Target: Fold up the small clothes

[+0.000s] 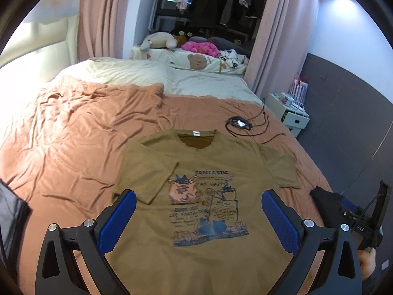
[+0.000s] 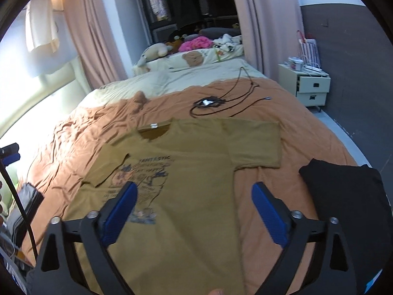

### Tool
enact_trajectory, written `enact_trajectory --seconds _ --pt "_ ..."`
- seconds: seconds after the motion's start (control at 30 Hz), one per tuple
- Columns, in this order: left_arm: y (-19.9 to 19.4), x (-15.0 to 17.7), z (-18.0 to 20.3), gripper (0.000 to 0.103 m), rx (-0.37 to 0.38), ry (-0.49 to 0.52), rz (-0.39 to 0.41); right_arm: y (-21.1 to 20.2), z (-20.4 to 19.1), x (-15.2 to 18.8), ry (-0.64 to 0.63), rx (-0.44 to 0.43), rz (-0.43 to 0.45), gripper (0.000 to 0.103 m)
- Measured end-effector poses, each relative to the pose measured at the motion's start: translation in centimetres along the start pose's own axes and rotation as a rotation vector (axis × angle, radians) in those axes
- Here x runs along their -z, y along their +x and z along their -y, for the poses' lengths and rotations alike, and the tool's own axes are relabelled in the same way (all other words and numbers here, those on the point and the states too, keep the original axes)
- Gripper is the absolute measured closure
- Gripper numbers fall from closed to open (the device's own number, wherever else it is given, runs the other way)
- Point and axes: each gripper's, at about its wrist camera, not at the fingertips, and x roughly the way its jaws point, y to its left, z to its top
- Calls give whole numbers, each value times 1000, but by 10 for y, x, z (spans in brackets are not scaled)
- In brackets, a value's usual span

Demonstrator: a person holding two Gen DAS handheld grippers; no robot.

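Both pairs of blue-padded fingers are spread wide with nothing pinched between them. The left gripper (image 1: 199, 204) hangs above the lower chest of a mustard-brown T-shirt (image 1: 203, 253), which lies flat, print side up, on the bed's orange sheet (image 1: 73, 152). Its printed panel sits in the gap between the fingers, reaching ahead of their tips. The shirt's left-hand sleeve is folded in over the chest, its cuff just ahead of the left finger (image 1: 118, 218); the other sleeve lies spread out beyond the right finger (image 1: 280, 218).

The right gripper (image 2: 194, 201) hangs over the same shirt's plain side: cloth fills most of the gap, the shirt's edge runs just inside the right finger (image 2: 269, 213), and the print lies at and beyond the left finger (image 2: 120, 213).

Readable on the print: "FANTASTIC", "CAT HAPPY", "LIFE FANTASTIC"; the smaller lines are too blurred. A white neck tag (image 1: 196, 133) shows at the collar, its writing illegible.

A black garment (image 2: 348, 196) lies to the right of the right finger. Beyond the collar, a dark coiled cable (image 1: 239, 124) rests on the sheet.
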Motion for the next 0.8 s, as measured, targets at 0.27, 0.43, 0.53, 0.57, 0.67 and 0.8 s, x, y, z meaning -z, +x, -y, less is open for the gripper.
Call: enact_trajectory --seconds 0.27,0.43,0.53,0.57,0.67,0.8 --pt "42 -11 29 0 47 10 -44 34 21 3 69 -2 -45 0" --pt "69 -13 45 0 64 18 -72 49 41 1 127 1 -54 0" --pt "87 -12 53 0 83 27 -86 56 59 1 174 3 -45 0" --pt "94 -12 56 0 89 30 -94 58 65 -1 199 -1 -40 0" --pt "116 -11 65 0 105 37 -114 66 80 3 247 -17 -32 0" --pt "144 -9 81 1 148 45 -143 82 98 5 324 -35 -29 0"
